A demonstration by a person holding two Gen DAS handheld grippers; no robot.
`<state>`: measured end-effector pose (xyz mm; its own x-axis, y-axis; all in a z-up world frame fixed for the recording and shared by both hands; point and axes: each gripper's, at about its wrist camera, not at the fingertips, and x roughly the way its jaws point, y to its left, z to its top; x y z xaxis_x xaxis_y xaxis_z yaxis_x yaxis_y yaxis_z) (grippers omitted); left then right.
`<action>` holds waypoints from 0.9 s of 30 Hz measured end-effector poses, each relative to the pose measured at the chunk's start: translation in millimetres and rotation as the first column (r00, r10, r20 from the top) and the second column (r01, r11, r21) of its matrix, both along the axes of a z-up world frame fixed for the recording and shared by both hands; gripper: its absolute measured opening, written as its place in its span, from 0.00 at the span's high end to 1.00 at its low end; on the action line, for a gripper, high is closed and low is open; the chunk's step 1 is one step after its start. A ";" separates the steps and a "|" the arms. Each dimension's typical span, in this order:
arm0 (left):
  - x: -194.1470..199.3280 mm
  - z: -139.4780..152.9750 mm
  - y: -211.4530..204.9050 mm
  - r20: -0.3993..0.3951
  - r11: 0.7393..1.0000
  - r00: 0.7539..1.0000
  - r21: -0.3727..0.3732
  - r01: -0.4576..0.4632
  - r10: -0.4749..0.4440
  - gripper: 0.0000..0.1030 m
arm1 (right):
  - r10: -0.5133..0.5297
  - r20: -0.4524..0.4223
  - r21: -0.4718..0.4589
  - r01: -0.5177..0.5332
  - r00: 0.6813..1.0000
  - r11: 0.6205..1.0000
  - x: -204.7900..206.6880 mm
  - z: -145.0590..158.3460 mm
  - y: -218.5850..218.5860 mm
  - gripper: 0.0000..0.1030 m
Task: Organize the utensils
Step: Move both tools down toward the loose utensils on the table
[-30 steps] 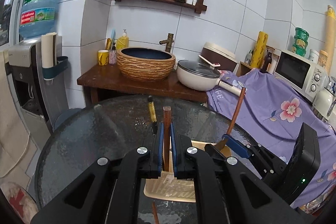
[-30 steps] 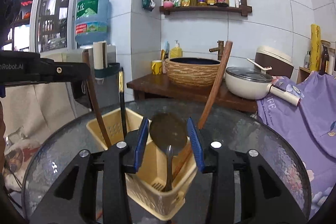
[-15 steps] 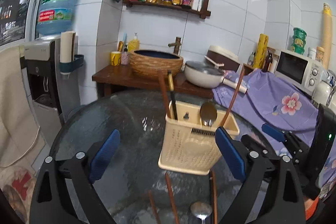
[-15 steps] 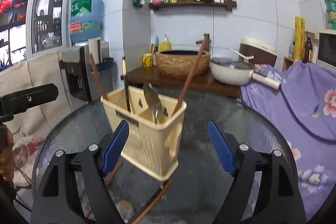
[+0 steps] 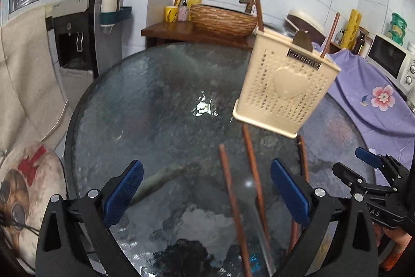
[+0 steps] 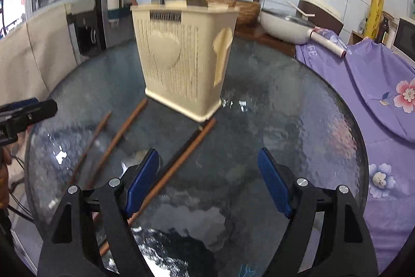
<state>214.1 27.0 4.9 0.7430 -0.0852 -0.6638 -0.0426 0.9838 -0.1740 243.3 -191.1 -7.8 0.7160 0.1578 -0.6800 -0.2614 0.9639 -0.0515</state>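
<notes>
On the glass bench (image 5: 155,100), the cream utensil basket (image 5: 282,85) stands upright. Before it, left gripper (image 5: 207,188) fingers gape wide over loose chopsticks (image 5: 230,194); right gripper (image 6: 207,181) fingers, likewise apart, hold nothing.

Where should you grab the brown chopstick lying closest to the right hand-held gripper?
Grab that chopstick around its bare middle, coming down from above with the fingers on either long side. It lies flat on the glass table, thin, slanting toward the basket.
</notes>
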 end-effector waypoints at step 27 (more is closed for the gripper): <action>-4.0 -47.5 -25.4 -0.146 0.994 0.984 0.033 0.103 -0.098 0.46 | -0.027 -0.195 -0.045 0.019 0.980 0.999 13.4 -35.8 -14.8 0.43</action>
<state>210.0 1.6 -42.6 0.6286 -0.1257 -0.7675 0.0352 0.9904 -0.1334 256.7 -205.9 -43.6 0.5718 0.1109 -0.8129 -0.2484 0.9677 -0.0427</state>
